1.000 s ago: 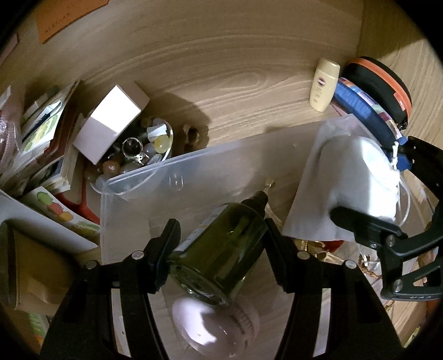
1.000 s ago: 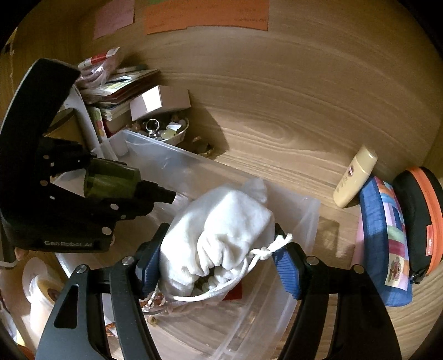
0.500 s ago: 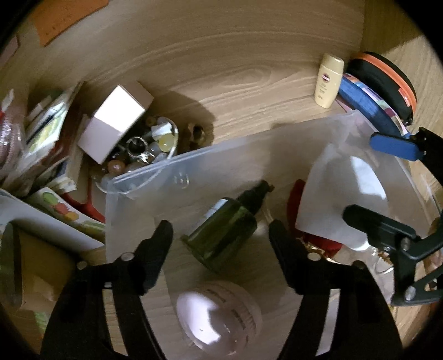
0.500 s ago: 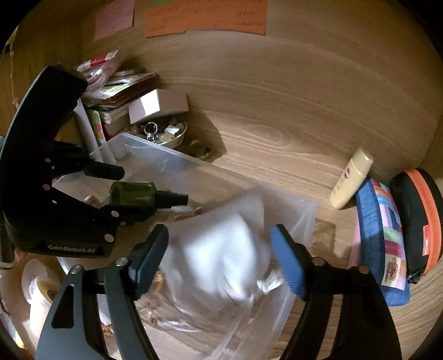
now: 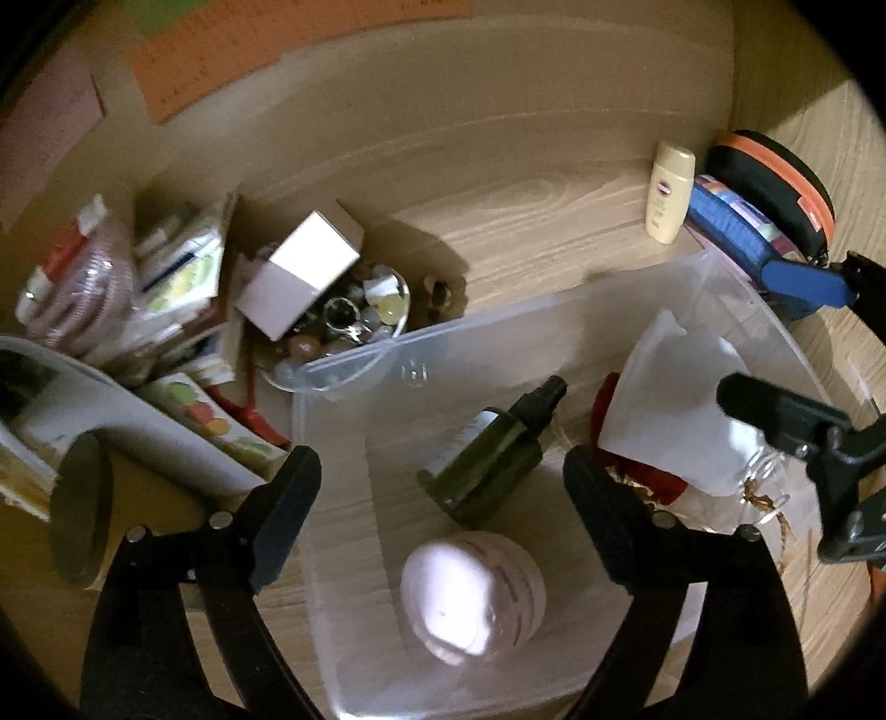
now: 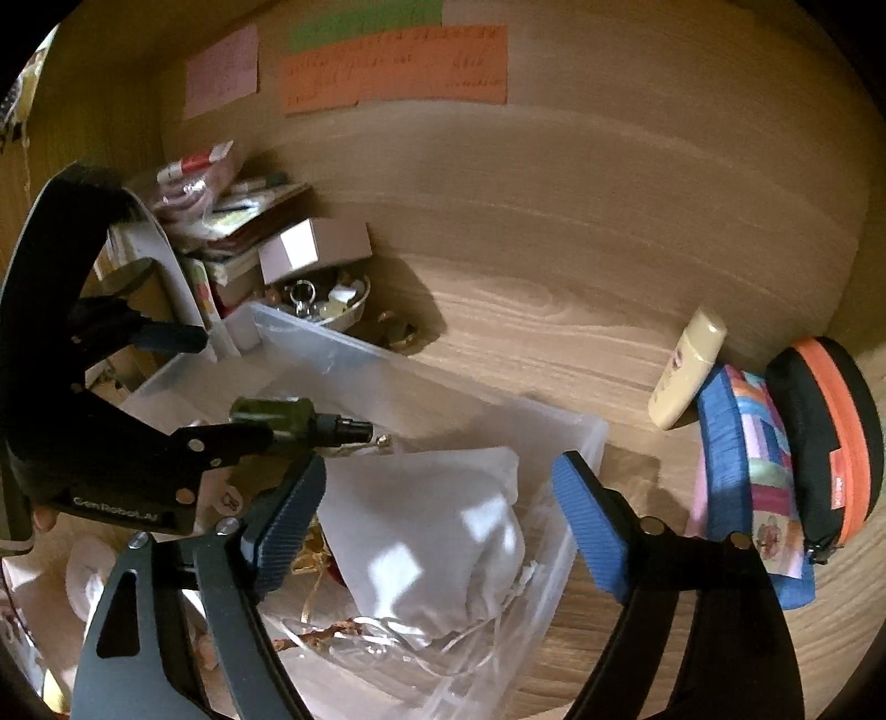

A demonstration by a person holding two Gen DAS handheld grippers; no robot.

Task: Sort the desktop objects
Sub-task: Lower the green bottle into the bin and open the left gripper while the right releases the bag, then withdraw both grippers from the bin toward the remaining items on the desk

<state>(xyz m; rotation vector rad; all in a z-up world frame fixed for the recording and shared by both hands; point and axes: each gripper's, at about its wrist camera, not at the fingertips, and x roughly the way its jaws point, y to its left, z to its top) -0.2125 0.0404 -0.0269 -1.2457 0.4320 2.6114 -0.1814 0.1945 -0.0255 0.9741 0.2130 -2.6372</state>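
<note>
Left wrist view showed the left gripper [image 5: 443, 482] spread wide above the dark green spray bottle [image 5: 487, 454] lying in the clear plastic bin [image 5: 354, 354]; the right gripper [image 6: 437, 515] gaped over the white drawstring pouch [image 6: 437, 537]. Both should lift straight up, clearing the bin walls.

Counter [image 6: 554, 310]: light wood-grain surface, dimly lit, with hard shadows. Back wall [image 6: 609, 155]: matching wood panel, meeting a wooden side panel [image 5: 803, 66] at right. Orange notes [image 6: 396, 66], a pink note [image 6: 221, 69] and a green note [image 6: 362, 19] are stuck to it; writing illegible.
</note>
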